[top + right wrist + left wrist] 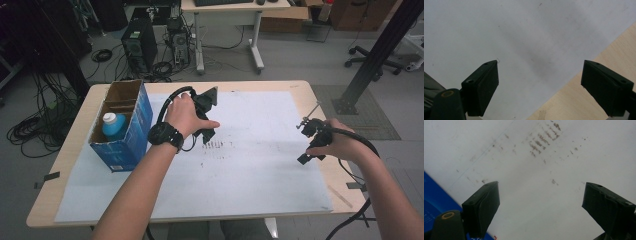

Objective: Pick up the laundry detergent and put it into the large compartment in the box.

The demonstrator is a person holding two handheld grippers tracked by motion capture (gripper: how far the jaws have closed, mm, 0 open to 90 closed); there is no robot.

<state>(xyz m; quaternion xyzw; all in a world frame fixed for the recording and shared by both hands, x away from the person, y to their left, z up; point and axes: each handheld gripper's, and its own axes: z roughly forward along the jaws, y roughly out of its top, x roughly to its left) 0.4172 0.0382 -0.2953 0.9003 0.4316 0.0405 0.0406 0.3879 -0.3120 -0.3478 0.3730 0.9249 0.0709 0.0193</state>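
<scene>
The person is wearing a chunky black wristwatch [165,134] on the left wrist, and both forearms are showing bare, with no sleeves. The left gripper [541,202] is showing two black wedge-shaped jaws and a brass-coloured ring near one base. A thick black cable [361,145] is trailing from the right gripper [540,83].

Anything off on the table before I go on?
Only the white sheet is marked: rows of brownish smudges sit near the left gripper. The blue box stands upright holding its bottle. Nothing spilled.
</scene>
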